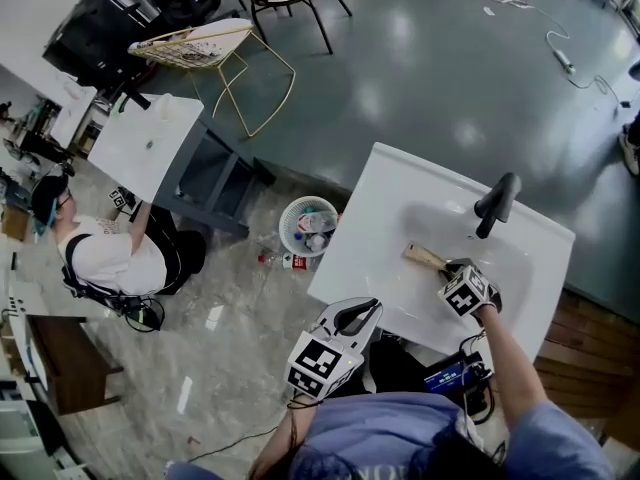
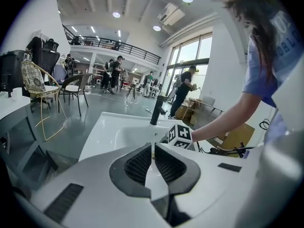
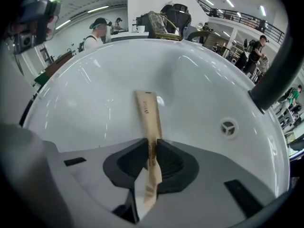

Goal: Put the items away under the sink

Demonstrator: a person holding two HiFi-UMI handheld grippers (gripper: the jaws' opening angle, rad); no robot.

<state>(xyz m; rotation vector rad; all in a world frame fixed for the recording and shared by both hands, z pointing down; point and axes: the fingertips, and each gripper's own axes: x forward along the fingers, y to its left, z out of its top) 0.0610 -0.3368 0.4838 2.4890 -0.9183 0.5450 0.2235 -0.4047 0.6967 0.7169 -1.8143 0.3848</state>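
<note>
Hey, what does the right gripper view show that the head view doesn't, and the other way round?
Only the right gripper view: the right gripper clamped on a tan strip, and the basin's drain. Only the head view: the left gripper near the sink's front edge, and a white bin on the floor. Both: the white sink, its black faucet and the strip.

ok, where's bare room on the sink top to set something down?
Bare: the flat left rim of the sink top, between basin and left edge, and the back strip left of the faucet. Crowded: the basin, where the right gripper holds a tan packet; the left gripper hangs at the near edge.
</note>
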